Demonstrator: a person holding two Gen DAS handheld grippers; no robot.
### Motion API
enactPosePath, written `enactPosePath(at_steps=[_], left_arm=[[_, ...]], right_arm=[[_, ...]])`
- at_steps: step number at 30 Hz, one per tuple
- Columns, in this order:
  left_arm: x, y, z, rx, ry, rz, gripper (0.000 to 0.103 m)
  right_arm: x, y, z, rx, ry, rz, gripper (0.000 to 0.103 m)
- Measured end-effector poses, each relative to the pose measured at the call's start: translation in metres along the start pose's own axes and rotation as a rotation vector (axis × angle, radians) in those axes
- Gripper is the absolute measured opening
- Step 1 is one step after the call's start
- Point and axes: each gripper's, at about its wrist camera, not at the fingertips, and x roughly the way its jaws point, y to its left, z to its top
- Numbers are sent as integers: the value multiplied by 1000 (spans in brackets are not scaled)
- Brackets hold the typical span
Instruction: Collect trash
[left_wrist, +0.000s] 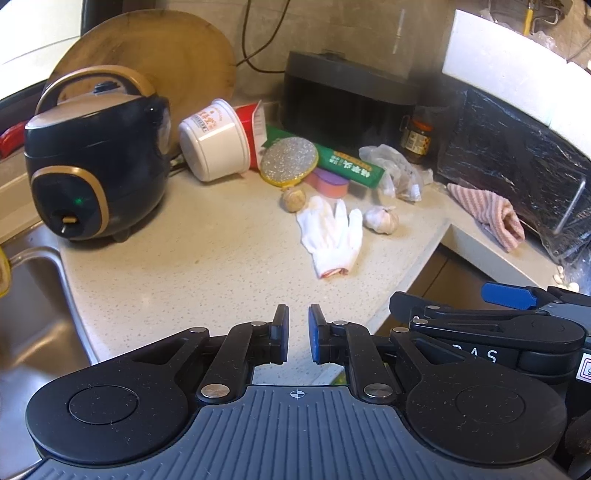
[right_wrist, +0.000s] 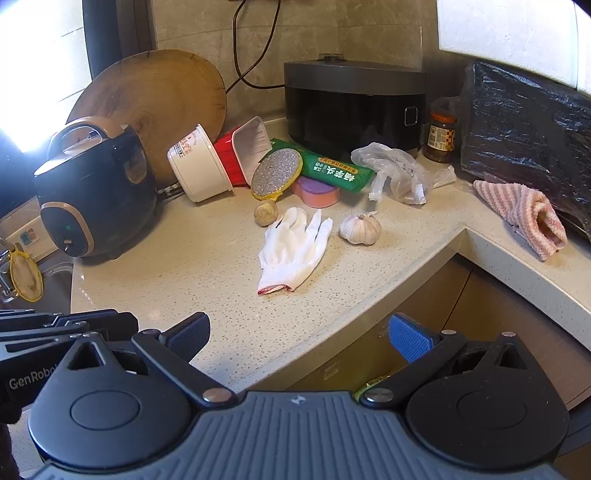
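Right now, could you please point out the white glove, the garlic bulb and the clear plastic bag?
white glove (right_wrist: 291, 251): right wrist view, palm.
garlic bulb (right_wrist: 360, 229): right wrist view, bulb's middle.
clear plastic bag (right_wrist: 395, 173): right wrist view, crumpled middle.

The sink runs off the left edge. Print on the green packet is too small to read. The black bag is cut off at right.

Small rice cooker left on counter; round wooden board leaning behind.

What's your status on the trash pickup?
Left gripper nearly shut, empty; right gripper open, empty. White glove untouched on counter. Garlic bulb beside it.
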Motion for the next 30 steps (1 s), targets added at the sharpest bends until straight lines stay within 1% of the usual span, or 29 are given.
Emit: enactPosePath(at_steps=[9,30], left_arm=[[3,-5,0,11,5,-3,14],[7,-5,-1,12,12,-5,14]], right_arm=[[2,-8,-2,13,4,-7,103],[6,-10,-4,15,15,-6,103]])
